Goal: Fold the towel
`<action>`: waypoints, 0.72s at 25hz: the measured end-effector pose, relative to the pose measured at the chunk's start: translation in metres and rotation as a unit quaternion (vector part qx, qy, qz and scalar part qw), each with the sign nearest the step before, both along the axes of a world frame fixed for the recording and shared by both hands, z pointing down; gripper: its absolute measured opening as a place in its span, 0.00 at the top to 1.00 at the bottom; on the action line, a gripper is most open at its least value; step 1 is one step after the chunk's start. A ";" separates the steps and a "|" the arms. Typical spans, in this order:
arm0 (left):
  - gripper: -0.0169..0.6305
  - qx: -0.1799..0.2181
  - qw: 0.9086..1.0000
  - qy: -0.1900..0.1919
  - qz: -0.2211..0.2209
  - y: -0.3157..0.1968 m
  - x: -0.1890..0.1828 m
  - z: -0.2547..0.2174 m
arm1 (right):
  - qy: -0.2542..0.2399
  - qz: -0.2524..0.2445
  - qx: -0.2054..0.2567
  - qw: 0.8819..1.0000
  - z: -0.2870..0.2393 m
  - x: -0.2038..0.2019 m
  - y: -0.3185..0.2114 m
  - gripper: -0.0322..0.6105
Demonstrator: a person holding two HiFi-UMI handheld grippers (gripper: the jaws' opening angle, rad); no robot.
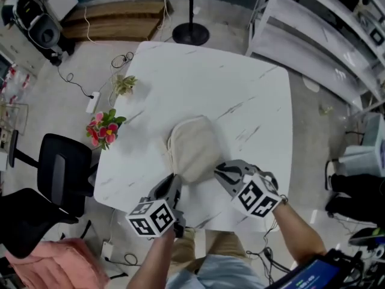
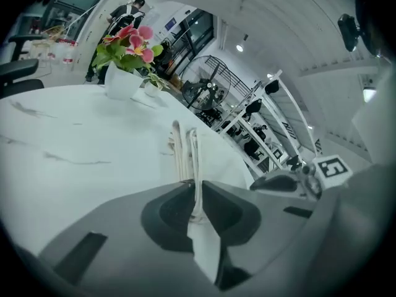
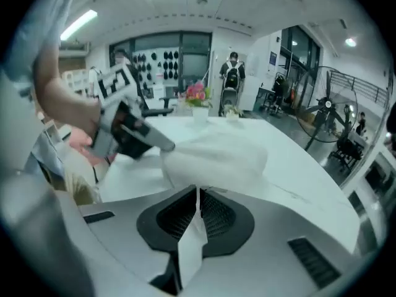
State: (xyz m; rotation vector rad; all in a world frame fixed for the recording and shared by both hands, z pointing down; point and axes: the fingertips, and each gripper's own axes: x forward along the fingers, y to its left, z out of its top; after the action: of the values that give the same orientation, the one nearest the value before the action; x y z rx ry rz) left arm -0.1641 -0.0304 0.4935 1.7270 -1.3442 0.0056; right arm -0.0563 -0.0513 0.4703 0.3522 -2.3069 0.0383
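- Nearest the person, the left gripper (image 1: 174,179) has its jaws clamped on the near left edge of the towel (image 1: 194,144).
- Beside it, the right gripper (image 1: 220,171) has its jaws pinching the near right edge.
- Beyond them, the towel lies bunched mid-counter (image 1: 246,95).
- Pink flowers (image 1: 103,128) stand at the counter's left edge.

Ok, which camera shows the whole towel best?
Head view: the towel shows nearly whole on the table. Left gripper view shows only its stacked edges; right gripper view shows only its rumpled near side.

White marble table (image 1: 252,95), towel (image 1: 192,146), potted flowers (image 1: 103,128)
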 end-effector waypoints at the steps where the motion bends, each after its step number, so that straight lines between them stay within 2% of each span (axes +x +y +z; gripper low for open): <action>1: 0.91 0.000 1.000 0.000 -0.001 0.000 0.000 -0.001 | -0.031 -0.013 -0.008 0.999 -0.023 -0.008 -0.005 0.89; 3: 0.91 -0.003 1.000 -0.002 -0.001 0.001 -0.002 -0.001 | -0.074 -0.051 0.004 0.996 -0.065 -0.030 -0.026 0.83; 4: 0.91 -0.005 1.000 -0.002 -0.002 0.001 -0.002 -0.001 | -0.074 -0.077 0.019 0.994 -0.077 -0.042 -0.039 0.80; 6: 0.91 -0.009 1.000 0.000 -0.009 0.003 -0.003 -0.001 | -0.044 -0.139 0.052 0.988 -0.082 -0.066 -0.067 0.79; 8: 0.91 -0.010 1.000 0.003 -0.018 0.004 -0.002 -0.001 | -0.006 -0.213 0.062 0.975 -0.069 -0.090 -0.086 0.78; 11: 0.91 -0.012 0.999 0.006 -0.029 0.003 -0.002 -0.001 | 0.042 -0.308 0.029 0.950 -0.037 -0.116 -0.095 0.72; 14: 0.91 -0.010 0.999 0.005 -0.036 0.001 -0.003 -0.002 | 0.098 -0.365 -0.017 0.926 -0.001 -0.123 -0.098 0.67; 15: 0.91 -0.010 0.999 0.003 -0.037 0.000 -0.003 -0.002 | 0.113 -0.379 -0.025 0.918 0.008 -0.121 -0.098 0.68; 16: 0.91 -0.009 0.999 0.001 -0.037 -0.001 -0.003 -0.001 | 0.120 -0.390 -0.028 0.913 0.013 -0.120 -0.097 0.75; 18: 0.91 -0.007 0.999 -0.004 -0.037 -0.001 -0.003 -0.001 | 0.114 -0.402 -0.022 0.908 0.013 -0.120 -0.095 0.83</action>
State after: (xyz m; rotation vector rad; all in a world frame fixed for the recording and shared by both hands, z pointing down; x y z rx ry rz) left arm -0.1673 -0.0313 0.4927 1.6657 -1.4096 -0.0202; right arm -0.1767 -0.1464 0.4836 -0.6037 -2.0500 -0.3446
